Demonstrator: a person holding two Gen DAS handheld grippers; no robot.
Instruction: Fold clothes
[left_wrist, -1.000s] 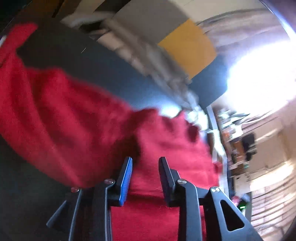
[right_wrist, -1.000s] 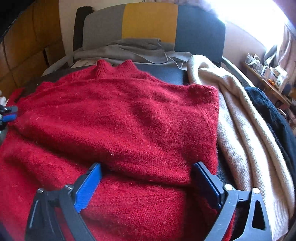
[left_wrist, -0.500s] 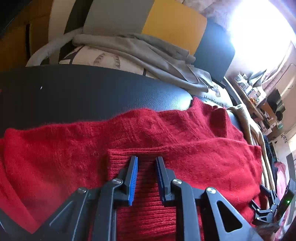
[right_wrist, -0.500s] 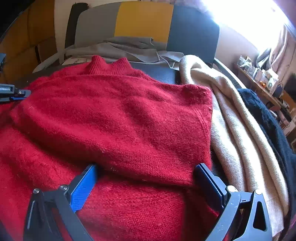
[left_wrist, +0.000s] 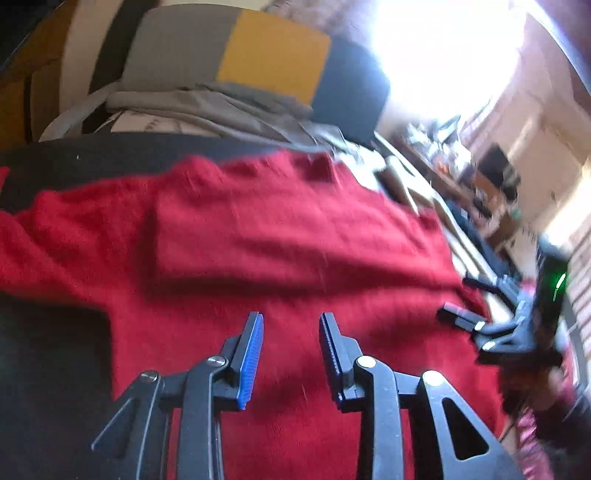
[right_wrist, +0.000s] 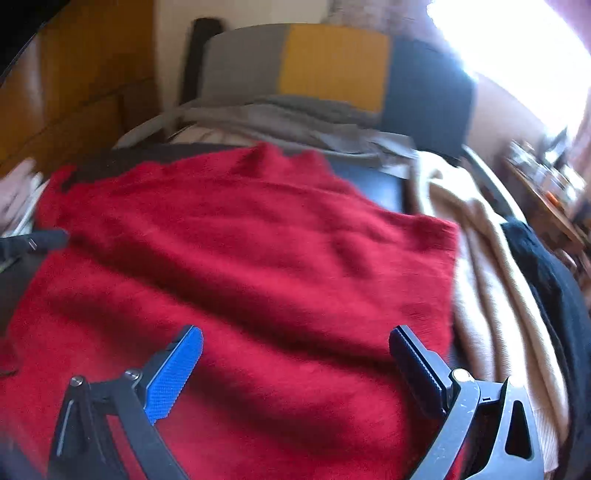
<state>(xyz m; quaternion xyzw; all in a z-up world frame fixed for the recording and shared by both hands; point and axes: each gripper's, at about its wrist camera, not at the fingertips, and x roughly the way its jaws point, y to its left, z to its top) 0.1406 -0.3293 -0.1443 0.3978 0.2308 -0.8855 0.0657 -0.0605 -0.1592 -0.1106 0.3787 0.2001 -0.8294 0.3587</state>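
A red knit sweater (left_wrist: 295, 251) lies spread on a black surface (left_wrist: 55, 350), with sleeves folded across its body. It also fills the right wrist view (right_wrist: 240, 266). My left gripper (left_wrist: 291, 321) hovers over the sweater's lower middle, jaws partly open and empty. My right gripper (right_wrist: 295, 339) hovers over the sweater's lower part, jaws wide open and empty. The right gripper also shows at the sweater's right edge in the left wrist view (left_wrist: 461, 299). The left gripper's tip shows at the left edge of the right wrist view (right_wrist: 44, 238).
A cream sweater (right_wrist: 480, 266) and a black garment (right_wrist: 546, 280) lie right of the red one. Grey clothing (right_wrist: 295, 118) is heaped at the back before a grey, yellow and dark chair back (right_wrist: 332, 66). Cluttered shelves (left_wrist: 480, 184) stand right.
My left gripper let go of the ribbed sleeve cuff, opened a little and pulled back toward the sweater's lower part. The sleeve now lies folded across the body. My right gripper stayed open.
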